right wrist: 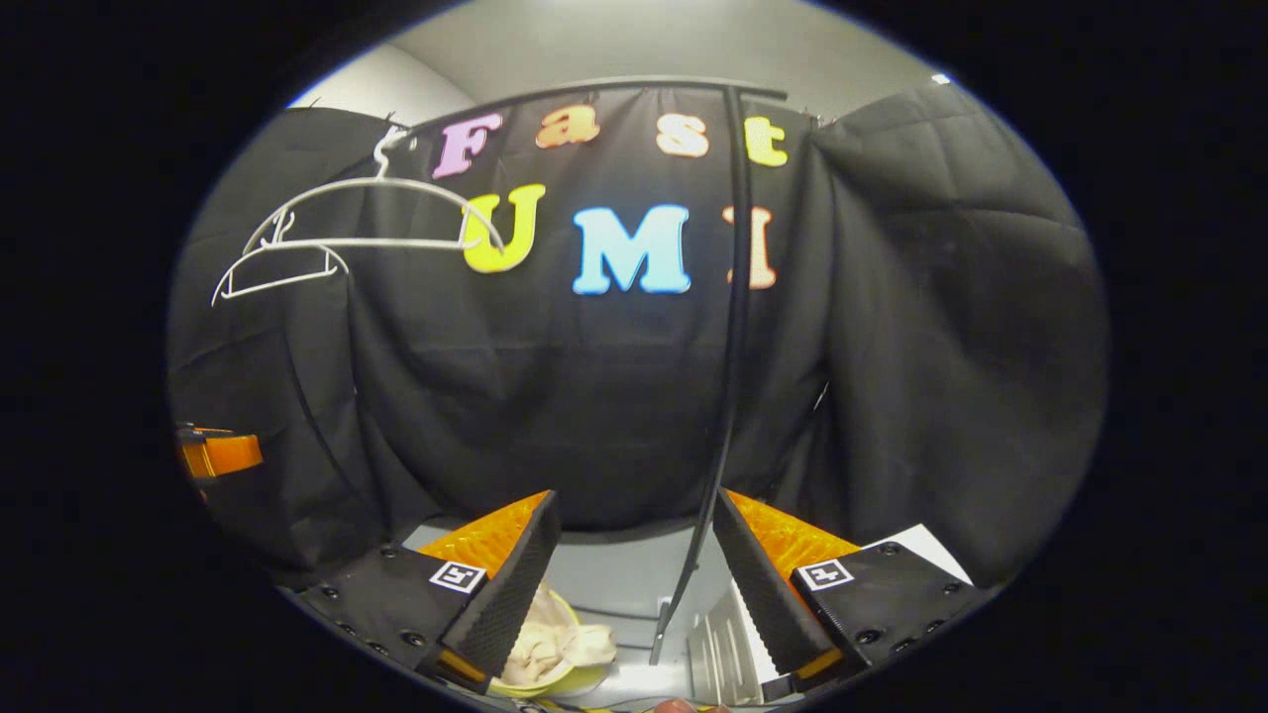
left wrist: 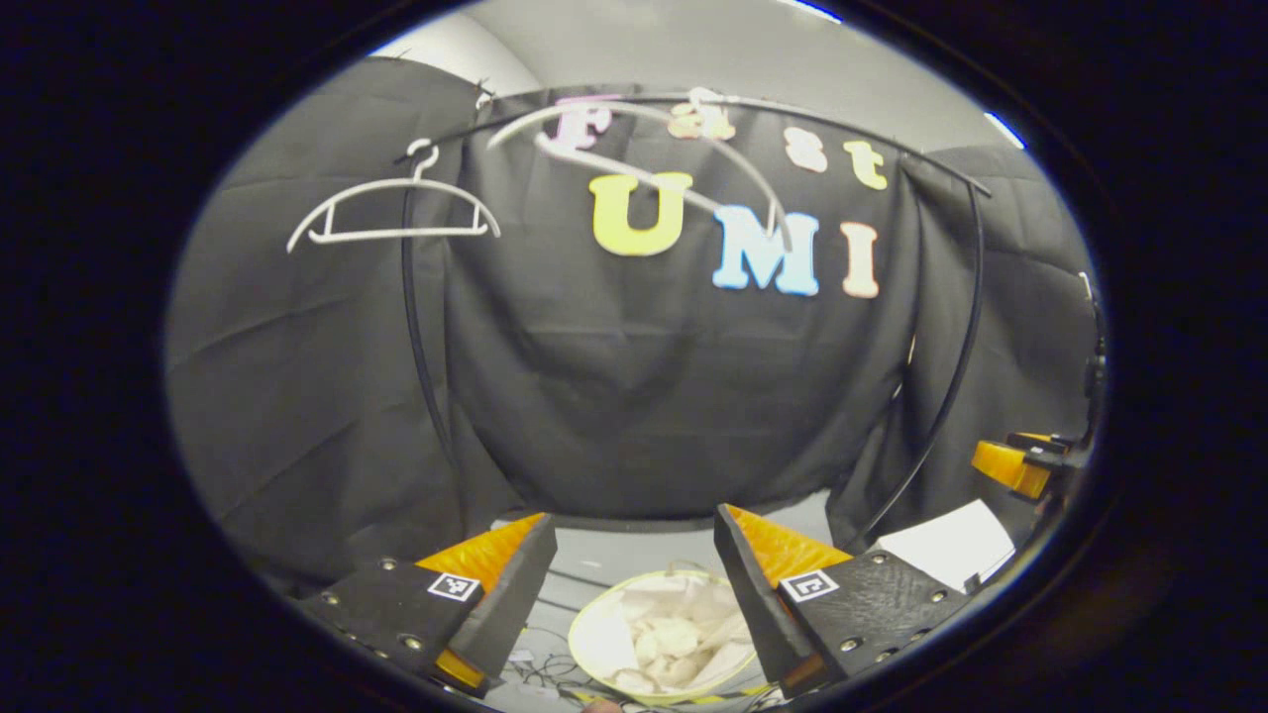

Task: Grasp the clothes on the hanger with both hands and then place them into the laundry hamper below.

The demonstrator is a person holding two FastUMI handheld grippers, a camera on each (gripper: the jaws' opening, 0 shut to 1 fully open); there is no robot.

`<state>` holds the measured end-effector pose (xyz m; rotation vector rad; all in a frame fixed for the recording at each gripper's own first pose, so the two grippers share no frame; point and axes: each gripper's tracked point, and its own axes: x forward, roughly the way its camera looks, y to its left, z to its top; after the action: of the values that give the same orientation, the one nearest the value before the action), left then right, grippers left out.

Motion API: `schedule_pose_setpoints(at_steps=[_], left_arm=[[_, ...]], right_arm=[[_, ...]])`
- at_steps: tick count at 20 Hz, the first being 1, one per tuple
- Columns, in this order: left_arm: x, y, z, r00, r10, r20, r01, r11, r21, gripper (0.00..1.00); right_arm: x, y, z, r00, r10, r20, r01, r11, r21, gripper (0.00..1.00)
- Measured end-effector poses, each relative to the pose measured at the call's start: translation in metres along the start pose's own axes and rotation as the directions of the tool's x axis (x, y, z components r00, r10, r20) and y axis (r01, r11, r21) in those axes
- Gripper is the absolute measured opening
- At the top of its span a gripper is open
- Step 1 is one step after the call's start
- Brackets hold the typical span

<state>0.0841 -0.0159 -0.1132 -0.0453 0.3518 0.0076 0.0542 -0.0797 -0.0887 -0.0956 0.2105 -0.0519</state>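
Observation:
Pale cream clothes [left wrist: 674,639] lie crumpled inside the round laundry hamper [left wrist: 584,644] on the floor below. My left gripper [left wrist: 634,540] hangs open above the hamper with nothing between its fingers. Two bare white hangers [left wrist: 396,208] [left wrist: 644,149] hang from the black rail [left wrist: 773,104]; the second one is tilted and blurred. In the right gripper view the same clothes [right wrist: 555,639] show in the hamper [right wrist: 535,683] at lower left, and my right gripper [right wrist: 634,530] is open and empty. The bare hangers [right wrist: 367,213] [right wrist: 277,267] hang at upper left. The other gripper [left wrist: 1020,460] [right wrist: 213,451] shows at each view's edge.
The black rack's upright poles [left wrist: 416,327] [right wrist: 728,347] stand in front of the cloth wall. A white sheet [left wrist: 951,545] lies on the floor at the right. A grey floor [right wrist: 624,574] runs under the rack, with a ribbed white item [right wrist: 718,634] beside the pole's foot.

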Motion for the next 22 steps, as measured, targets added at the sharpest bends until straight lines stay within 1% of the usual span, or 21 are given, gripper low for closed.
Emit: schedule_pose_setpoints(at_steps=[1,2,4,5,8,9,11,13,14,15,17,18,20,21,22], left_arm=[[-0.006,-0.010,0.021,0.999,0.005,0.039,-0.004,1.000,-0.026,0.91],[-0.016,-0.018,0.043,0.996,0.014,0.085,-0.010,0.999,-0.042,0.91],[-0.034,-0.028,0.085,0.981,0.055,0.186,-0.047,0.998,-0.046,0.91],[-0.044,-0.032,0.102,0.972,0.075,0.224,-0.068,0.997,-0.039,0.91],[-0.078,-0.049,0.127,0.944,0.098,0.314,-0.094,0.995,-0.026,0.91],[-0.092,-0.055,0.134,0.934,0.109,0.341,-0.106,0.994,-0.029,0.91],[-0.113,-0.063,0.124,0.921,0.134,0.365,-0.131,0.991,-0.034,0.90],[-0.124,-0.057,0.111,0.908,0.163,0.387,-0.159,0.986,-0.042,0.90],[-0.134,-0.059,0.108,0.903,0.163,0.398,-0.158,0.986,-0.046,0.90],[-0.141,-0.059,0.106,0.900,0.160,0.406,-0.152,0.987,-0.052,0.90],[-0.149,-0.050,0.100,0.900,0.165,0.403,-0.153,0.986,-0.062,0.91],[-0.150,-0.047,0.096,0.901,0.167,0.400,-0.155,0.986,-0.064,0.91],[-0.152,-0.045,0.090,0.900,0.161,0.405,-0.149,0.987,-0.061,0.91],[-0.152,-0.045,0.087,0.903,0.150,0.403,-0.139,0.989,-0.057,0.91],[-0.154,-0.045,0.083,0.907,0.131,0.400,-0.123,0.991,-0.045,0.91]], right_arm=[[-0.008,-0.019,0.023,0.997,-0.041,0.065,0.041,0.999,0.003,0.95],[-0.013,-0.031,0.044,0.989,-0.059,0.133,0.059,0.998,0.006,0.96],[-0.028,-0.040,0.069,0.972,-0.063,0.225,0.062,0.998,0.010,1.00],[-0.029,-0.046,0.072,0.969,-0.060,0.238,0.058,0.998,0.013,0.99],[-0.028,-0.071,0.066,0.973,-0.060,0.224,0.052,0.998,0.041,0.97],[-0.031,-0.078,0.062,0.973,-0.053,0.225,0.043,0.998,0.050,1.00],[-0.038,-0.093,0.055,0.969,-0.052,0.242,0.038,0.997,0.061,1.00],[-0.046,-0.103,0.046,0.967,-0.048,0.251,0.033,0.997,0.063,1.00],[-0.051,-0.107,0.044,0.966,-0.050,0.252,0.033,0.997,0.072,0.97],[-0.058,-0.113,0.047,0.963,-0.061,0.263,0.040,0.995,0.086,0.97],[-0.069,-0.121,0.057,0.949,-0.094,0.300,0.059,0.990,0.125,0.96],[-0.074,-0.121,0.063,0.940,-0.106,0.324,0.065,0.989,0.135,0.98],[-0.082,-0.117,0.074,0.918,-0.121,0.378,0.070,0.987,0.147,0.98],[-0.083,-0.112,0.077,0.913,-0.123,0.388,0.069,0.986,0.152,0.97],[-0.086,-0.104,0.078,0.910,-0.121,0.396,0.065,0.986,0.152,0.92]])
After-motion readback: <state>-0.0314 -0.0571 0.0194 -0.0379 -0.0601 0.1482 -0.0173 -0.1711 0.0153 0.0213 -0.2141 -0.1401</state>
